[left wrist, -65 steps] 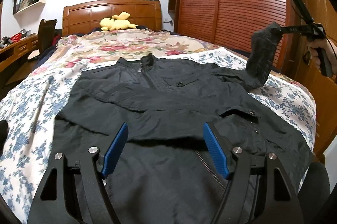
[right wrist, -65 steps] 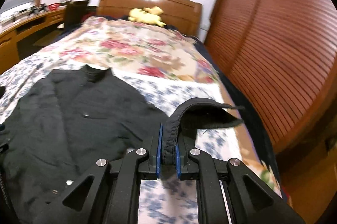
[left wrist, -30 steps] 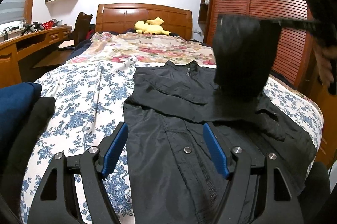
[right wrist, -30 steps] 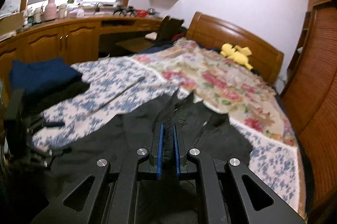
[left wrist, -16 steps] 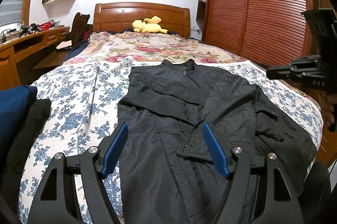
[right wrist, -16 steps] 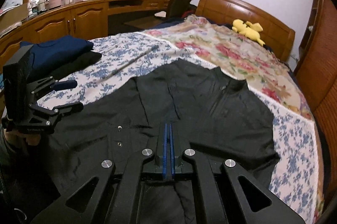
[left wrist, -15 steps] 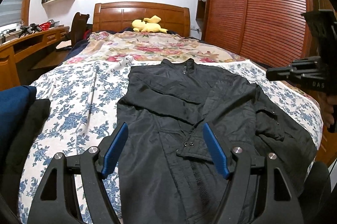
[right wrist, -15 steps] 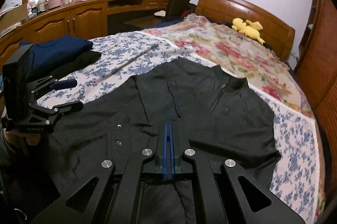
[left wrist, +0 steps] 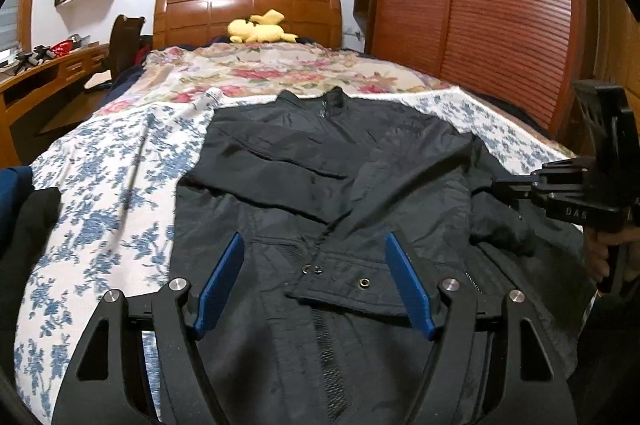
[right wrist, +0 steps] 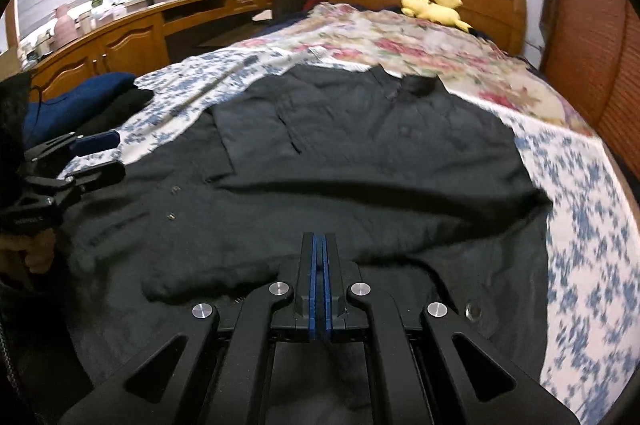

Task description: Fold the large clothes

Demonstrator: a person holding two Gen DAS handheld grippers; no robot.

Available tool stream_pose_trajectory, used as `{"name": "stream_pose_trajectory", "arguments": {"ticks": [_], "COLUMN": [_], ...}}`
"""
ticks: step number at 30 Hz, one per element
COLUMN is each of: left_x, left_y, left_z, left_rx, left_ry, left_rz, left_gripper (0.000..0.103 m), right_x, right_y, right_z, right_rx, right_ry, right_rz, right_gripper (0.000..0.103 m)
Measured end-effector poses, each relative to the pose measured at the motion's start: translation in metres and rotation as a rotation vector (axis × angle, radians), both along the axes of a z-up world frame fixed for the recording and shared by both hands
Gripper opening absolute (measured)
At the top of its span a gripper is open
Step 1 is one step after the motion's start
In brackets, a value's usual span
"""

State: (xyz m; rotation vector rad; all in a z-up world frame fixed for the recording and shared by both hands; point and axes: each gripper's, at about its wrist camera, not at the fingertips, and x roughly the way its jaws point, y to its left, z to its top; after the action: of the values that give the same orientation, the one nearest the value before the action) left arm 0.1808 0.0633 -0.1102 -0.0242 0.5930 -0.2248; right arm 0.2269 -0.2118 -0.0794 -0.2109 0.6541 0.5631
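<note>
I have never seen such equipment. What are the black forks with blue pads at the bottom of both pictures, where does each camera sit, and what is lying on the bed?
No robot is here: a person holds a hand tool with two jaws in each hand, and a wide-angle camera on each tool looks along its jaws. One picture comes from the left gripper, whose blue-padded jaws stand apart with nothing gripped. The other comes from the right gripper, jaws shut and empty. Each tool also appears at the edge of the other's picture. On the bed's blue-flowered white sheet lies a black snap-button jacket, sleeves folded across its front. A yellow plush toy lies near the wooden headboard.
</note>
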Motion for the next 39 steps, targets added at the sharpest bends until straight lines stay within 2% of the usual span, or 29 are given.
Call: {"name": "stream_pose_trajectory", "arguments": {"ticks": [2,5,7,10,20,27,39], "left_x": [0.004,0.011,0.015,0.022,0.033,0.034,0.030], "left_y": [-0.004,-0.011,-0.015,-0.019,-0.024,-0.024,-0.019], "left_z": [-0.005,-0.012,-0.015,-0.022,-0.041,-0.044,-0.046], "left_rx": [-0.001,0.008,0.024,0.044,0.082,0.084,0.093], "left_ry": [0.022,0.052,0.070,0.105,0.201,0.219,0.237], "left_rz": [-0.008,-0.012,-0.007,0.001,0.021,0.041,0.079], "left_gripper": [0.065,0.062,0.061,0.060,0.060,0.060,0.060], "right_x": [0.000,0.001,0.001,0.002,0.003,0.005,0.005], "right_y": [-0.002,-0.005,-0.005,-0.007,-0.003,-0.001,-0.006], "right_z": [-0.006,-0.015,-0.022,-0.026,-0.029,-0.031,-0.035], "right_rx": [0.013,0.015,0.011,0.024,0.045,0.012,0.015], "right_ry": [0.014,0.022,0.033,0.063,0.094,0.084,0.086], "right_rz": [-0.009,-0.025,-0.024,-0.014,-0.023,-0.026,-0.010], "right_gripper": [0.004,0.013,0.028,0.042,0.043,0.044,0.046]}}
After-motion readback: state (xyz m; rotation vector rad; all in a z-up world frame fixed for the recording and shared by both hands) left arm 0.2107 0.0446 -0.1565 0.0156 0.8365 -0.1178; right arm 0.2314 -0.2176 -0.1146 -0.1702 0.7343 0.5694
